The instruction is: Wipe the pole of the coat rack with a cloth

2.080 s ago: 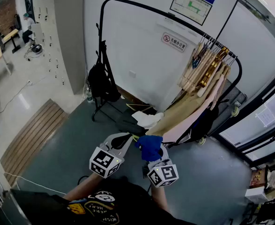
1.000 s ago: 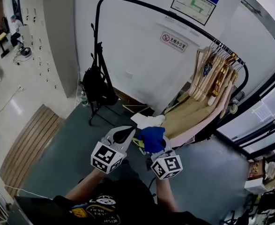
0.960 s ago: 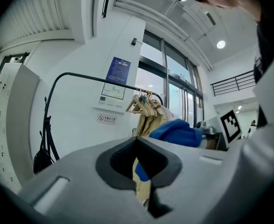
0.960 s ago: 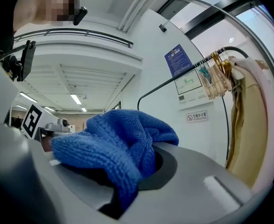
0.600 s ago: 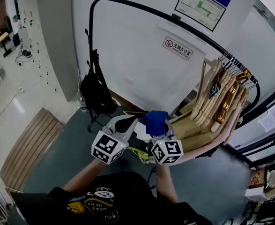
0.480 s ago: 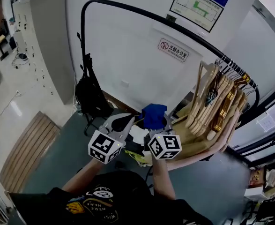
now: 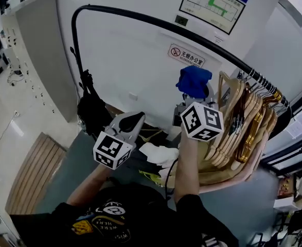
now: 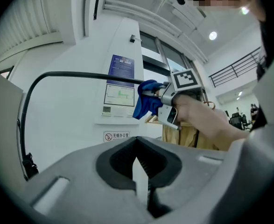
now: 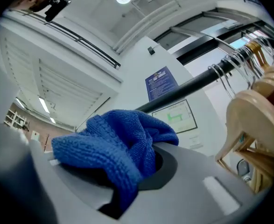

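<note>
The coat rack's black pole [image 7: 140, 17] arcs from a left upright across to the right; it also shows in the left gripper view [image 8: 80, 74] and the right gripper view [image 9: 197, 83]. My right gripper [image 7: 196, 94] is raised just under the pole, shut on a bunched blue cloth [image 7: 193, 80] that hides its fingertips. The cloth [image 9: 113, 143] sits right in front of the pole; whether they touch cannot be told. My left gripper [image 7: 131, 120] is lower and to the left, shut and holding nothing. It looks up at the cloth [image 8: 146, 104].
Wooden hangers with beige garments [image 7: 238, 127] crowd the pole's right end, close to my right gripper. A black bag [image 7: 91, 115] hangs at the left upright. A white cloth [image 7: 158, 152] lies on the floor below. A grey cabinet [image 7: 42, 50] stands at left.
My right gripper has lifted the blue cloth from waist height up to just beneath the pole. The left gripper stayed low. The head view has tilted upward.
</note>
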### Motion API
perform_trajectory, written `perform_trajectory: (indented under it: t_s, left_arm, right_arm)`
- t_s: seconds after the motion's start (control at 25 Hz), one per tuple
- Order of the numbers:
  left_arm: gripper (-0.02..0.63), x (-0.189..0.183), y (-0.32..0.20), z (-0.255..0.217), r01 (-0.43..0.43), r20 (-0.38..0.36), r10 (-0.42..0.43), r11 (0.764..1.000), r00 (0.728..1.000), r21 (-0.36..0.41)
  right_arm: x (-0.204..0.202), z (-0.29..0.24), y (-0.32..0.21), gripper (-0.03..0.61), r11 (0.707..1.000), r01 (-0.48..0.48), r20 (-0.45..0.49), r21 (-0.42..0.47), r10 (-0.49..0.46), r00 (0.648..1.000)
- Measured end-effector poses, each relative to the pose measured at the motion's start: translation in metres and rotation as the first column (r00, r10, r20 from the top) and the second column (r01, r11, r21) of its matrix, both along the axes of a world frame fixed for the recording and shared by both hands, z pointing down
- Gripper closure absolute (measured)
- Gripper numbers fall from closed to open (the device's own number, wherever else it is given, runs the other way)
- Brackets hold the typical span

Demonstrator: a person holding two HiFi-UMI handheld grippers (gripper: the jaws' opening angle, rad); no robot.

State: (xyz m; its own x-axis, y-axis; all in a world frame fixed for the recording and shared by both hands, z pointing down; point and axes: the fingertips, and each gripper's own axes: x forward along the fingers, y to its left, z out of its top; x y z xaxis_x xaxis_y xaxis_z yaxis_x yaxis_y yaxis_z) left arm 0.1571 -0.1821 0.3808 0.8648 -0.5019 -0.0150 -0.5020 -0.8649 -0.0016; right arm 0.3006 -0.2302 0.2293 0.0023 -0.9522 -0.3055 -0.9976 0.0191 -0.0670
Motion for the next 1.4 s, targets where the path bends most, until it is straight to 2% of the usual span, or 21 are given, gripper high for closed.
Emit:
perform_trajectory:
  t_s: [0.08,0.2,0.28,0.36,0.52,0.68,0.8,1.0,1.16,1.28,1.4]
  left_arm:
    - [0.612,-0.001,-0.017,-0.017,-0.017,0.003,0.017,0.999,1.0,0.032]
    - [0.612,-0.009,-0.033,-0.046,-0.031,-0.016,0.032,0.996,0.999,0.084]
    - [0.612,-0.015,-0.041,-0.055,-0.033,-0.035,0.036,0.995,0.999,0.095]
    - [0.612,-0.023,-0.046,-0.058,-0.025,-0.068,0.032,0.996,0.997,0.091]
    - [0.612,-0.038,-0.053,-0.051,-0.006,-0.091,0.012,0.997,0.996,0.075]
    - [0.612,-0.055,-0.062,-0.049,0.023,-0.084,-0.017,0.997,0.996,0.071]
    - [0.612,-0.076,-0.068,-0.055,0.071,-0.076,-0.064,0.992,0.995,0.1]
    - [0.612,-0.117,-0.078,-0.067,0.165,-0.093,-0.154,0.979,0.984,0.123]
    - [0.612,-0.136,-0.088,-0.062,0.209,-0.088,-0.2,0.973,0.976,0.096]
    - [0.612,-0.142,-0.094,-0.056,0.217,-0.068,-0.214,0.974,0.975,0.056]
    - [0.612,-0.146,-0.103,-0.057,0.228,-0.061,-0.225,0.972,0.973,0.055]
  right_arm:
    - [0.02,-0.02,0.0,0.554,0.997,-0.07,0.008,0.034,0.07,0.998]
    - [0.059,-0.052,0.014,0.554,0.973,-0.201,0.065,0.109,0.195,0.979]
    - [0.069,-0.062,0.015,0.554,0.963,-0.241,0.074,0.124,0.233,0.97]
    - [0.062,-0.062,0.006,0.554,0.965,-0.237,0.055,0.117,0.232,0.971]
    - [0.024,-0.055,-0.032,0.554,0.982,-0.169,0.01,0.083,0.169,0.986]
    - [-0.026,-0.054,-0.085,0.554,0.998,-0.053,-0.029,0.035,0.054,0.998]
    - [-0.064,-0.05,-0.13,0.555,0.999,0.048,-0.018,-0.011,-0.048,0.999]
    - [-0.15,-0.045,-0.209,0.554,0.972,0.213,-0.046,-0.097,-0.218,0.975]
    - [-0.207,-0.043,-0.257,0.554,0.952,0.28,-0.059,-0.122,-0.289,0.956]
    - [-0.239,-0.043,-0.28,0.554,0.937,0.32,-0.048,-0.138,-0.33,0.943]
    - [-0.255,-0.043,-0.287,0.554,0.923,0.353,-0.052,-0.152,-0.364,0.93]
